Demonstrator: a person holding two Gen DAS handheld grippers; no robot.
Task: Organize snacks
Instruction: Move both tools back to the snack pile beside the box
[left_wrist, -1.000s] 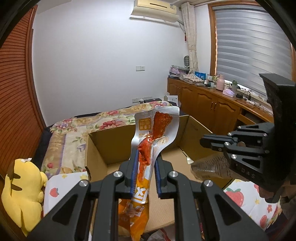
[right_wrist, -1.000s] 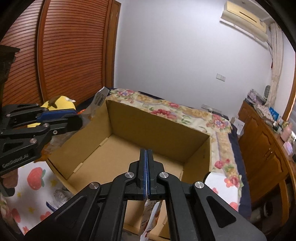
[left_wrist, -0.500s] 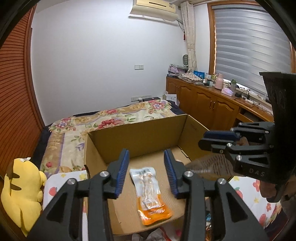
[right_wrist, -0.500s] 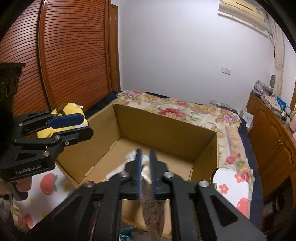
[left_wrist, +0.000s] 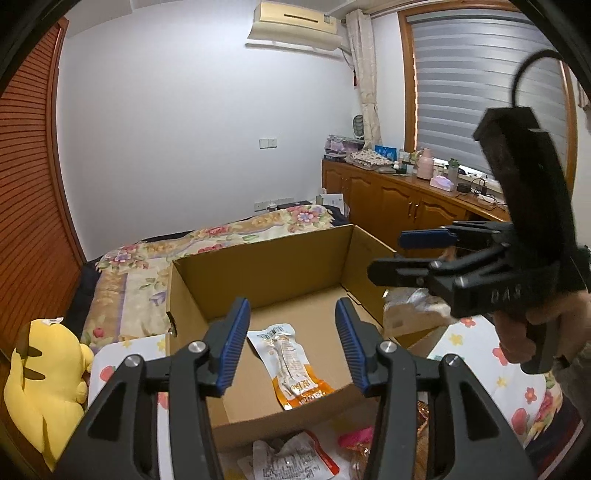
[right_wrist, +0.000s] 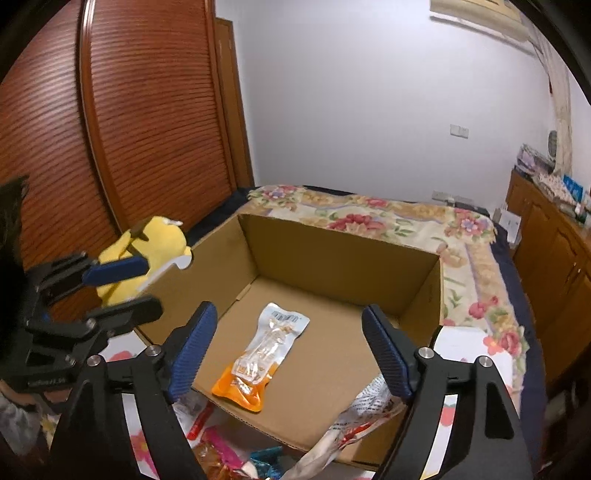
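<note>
An open cardboard box (left_wrist: 258, 269) (right_wrist: 332, 251) sits on the bed. One clear and orange snack packet (left_wrist: 291, 365) (right_wrist: 262, 354) lies flat on its floor. My left gripper (left_wrist: 291, 332) (right_wrist: 140, 291) hangs over the box's near side, its jaws opening with nothing between them. My right gripper (right_wrist: 288, 325) (left_wrist: 402, 258) is over the box's near right part, its jaws opening wide and empty. A crinkled printed packet (right_wrist: 358, 406) (left_wrist: 413, 314) hangs loose just below it at the box's near right corner, free of the pads.
A yellow plush toy (left_wrist: 44, 387) (right_wrist: 147, 251) lies left of the box. Several loose snack packets (left_wrist: 288, 458) (right_wrist: 221, 450) lie on the strawberry-print sheet in front of the box. A floral bedspread (right_wrist: 388, 218) lies behind it, and wooden cabinets (left_wrist: 406, 210) stand to the right.
The left gripper opened and its orange packet dropped flat into the box. The right gripper opened from fully shut to wide, and its printed packet slipped down out of the pads.
</note>
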